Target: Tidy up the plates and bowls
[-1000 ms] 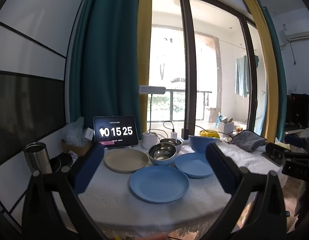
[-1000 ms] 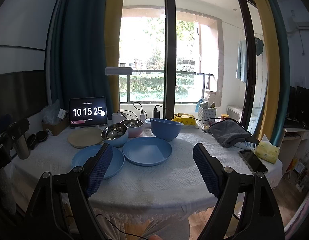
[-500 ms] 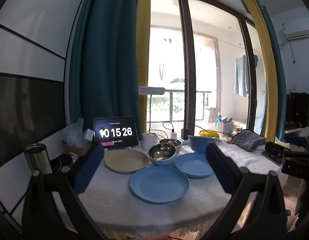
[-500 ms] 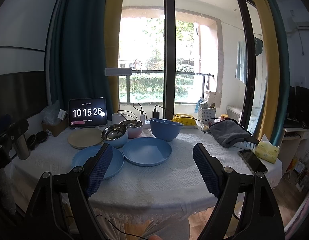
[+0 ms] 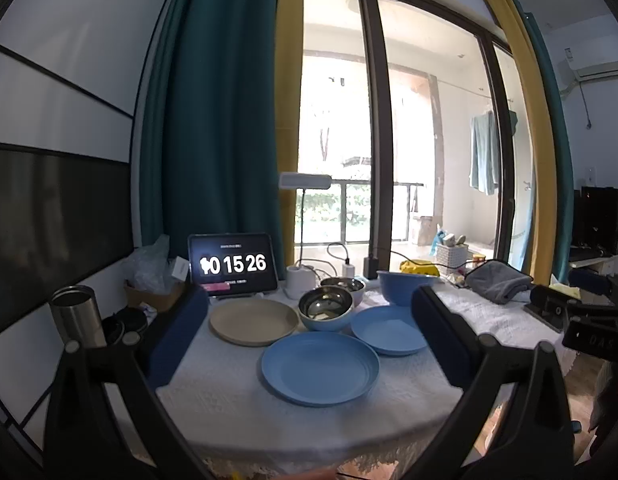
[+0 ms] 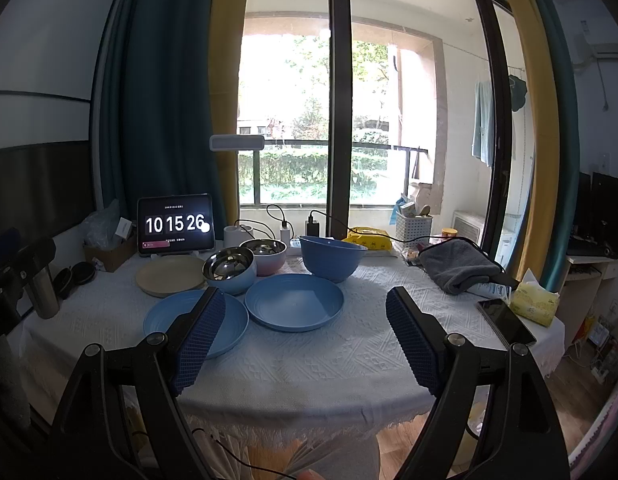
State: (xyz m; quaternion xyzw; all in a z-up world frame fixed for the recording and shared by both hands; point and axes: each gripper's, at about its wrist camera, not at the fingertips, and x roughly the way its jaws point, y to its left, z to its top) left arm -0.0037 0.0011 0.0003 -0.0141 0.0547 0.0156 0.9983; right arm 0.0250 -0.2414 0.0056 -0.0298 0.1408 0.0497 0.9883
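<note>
Nothing moved | plates 3, bowls 3 | both tools apart

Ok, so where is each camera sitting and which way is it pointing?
Left wrist: rides the left gripper, left of the round white-clothed table, facing the window; both blue-padded fingers show, spread open and empty.
Right wrist: rides the right gripper, further right, facing the same window; its open fingers and the person's lap show.
Shared: the flat blue plate, the beige plate, the steel-lined blue bowl and the tablet clock.
</note>
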